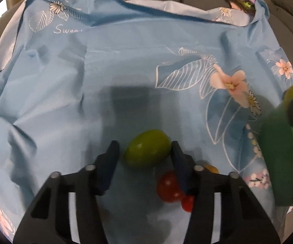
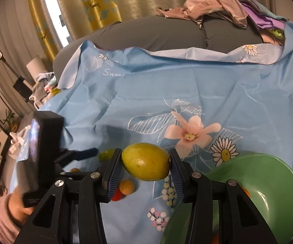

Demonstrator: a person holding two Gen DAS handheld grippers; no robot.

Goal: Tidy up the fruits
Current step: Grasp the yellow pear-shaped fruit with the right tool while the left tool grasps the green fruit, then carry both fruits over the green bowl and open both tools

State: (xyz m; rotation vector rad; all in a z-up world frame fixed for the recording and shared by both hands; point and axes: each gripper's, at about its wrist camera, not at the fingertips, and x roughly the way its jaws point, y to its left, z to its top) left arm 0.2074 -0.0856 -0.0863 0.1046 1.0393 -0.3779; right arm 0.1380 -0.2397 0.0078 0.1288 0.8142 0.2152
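The right gripper (image 2: 146, 167) is clenched on a yellow-green lemon (image 2: 146, 161), both pads pressed against its ends, held just above the blue floral cloth (image 2: 187, 85) and beside the green bowl (image 2: 272, 185). A good finish keeps the squeeze steady, carries the fruit over the rim, lowers it, then lets go — no drop. The left gripper (image 1: 145, 156) stands released around a green lime (image 1: 148, 148) on the cloth; its right finger seems to touch the fruit, the left is apart. Red cherry tomatoes (image 1: 169, 187) and a small orange fruit (image 2: 126, 186) lie near — centre the lime before closing.
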